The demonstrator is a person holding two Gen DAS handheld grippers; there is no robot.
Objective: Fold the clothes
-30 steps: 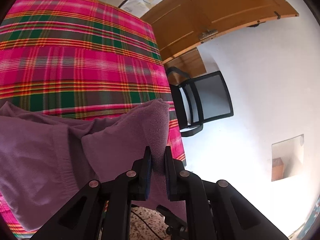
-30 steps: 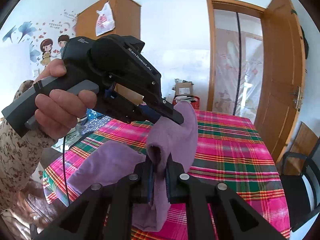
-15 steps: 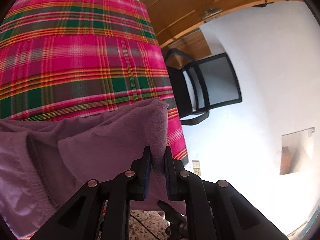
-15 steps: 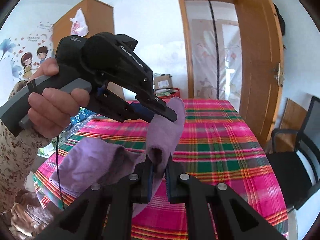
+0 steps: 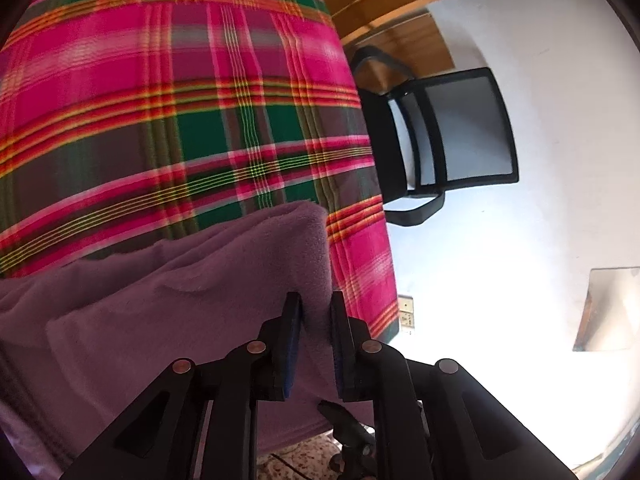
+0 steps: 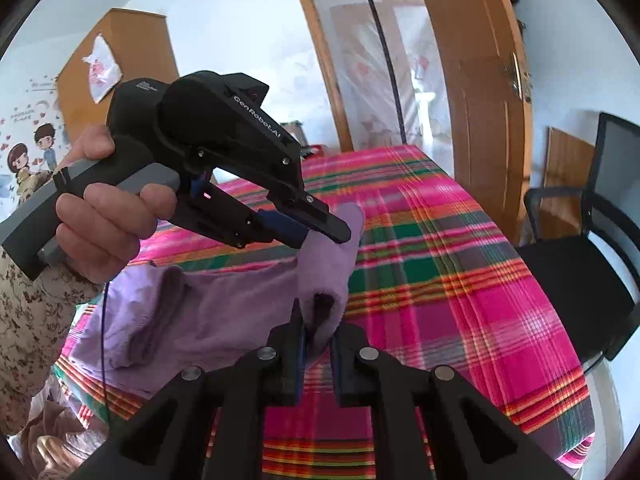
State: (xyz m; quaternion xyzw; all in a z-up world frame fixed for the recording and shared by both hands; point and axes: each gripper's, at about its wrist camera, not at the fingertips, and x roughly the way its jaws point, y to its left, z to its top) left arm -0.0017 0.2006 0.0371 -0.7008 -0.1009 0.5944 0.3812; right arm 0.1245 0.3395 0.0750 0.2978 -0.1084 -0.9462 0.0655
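Note:
A purple fleece garment [image 6: 208, 312] lies bunched on the left side of a table under a pink-and-green plaid cloth [image 6: 460, 288]. My left gripper [image 5: 316, 312] is shut on one raised edge of the purple garment [image 5: 180, 312]. From the right wrist view, that same left gripper [image 6: 326, 236], held in a hand [image 6: 104, 232], pinches the top of a lifted fold. My right gripper [image 6: 318, 320] is shut on the lower end of that fold, just above the tablecloth. The fold hangs nearly upright between both grippers.
A black mesh office chair [image 6: 592, 232] stands by the table's right side, also seen as the chair [image 5: 448, 136] in the left wrist view. A wooden door [image 6: 480, 92] and a wardrobe [image 6: 120, 80] stand behind. A floral sleeve [image 6: 28, 320] is at left.
Both grippers, still clamped on the garment, have carried the fold lower and toward the right side of the table; the plaid cloth and chair loom closer in both views.

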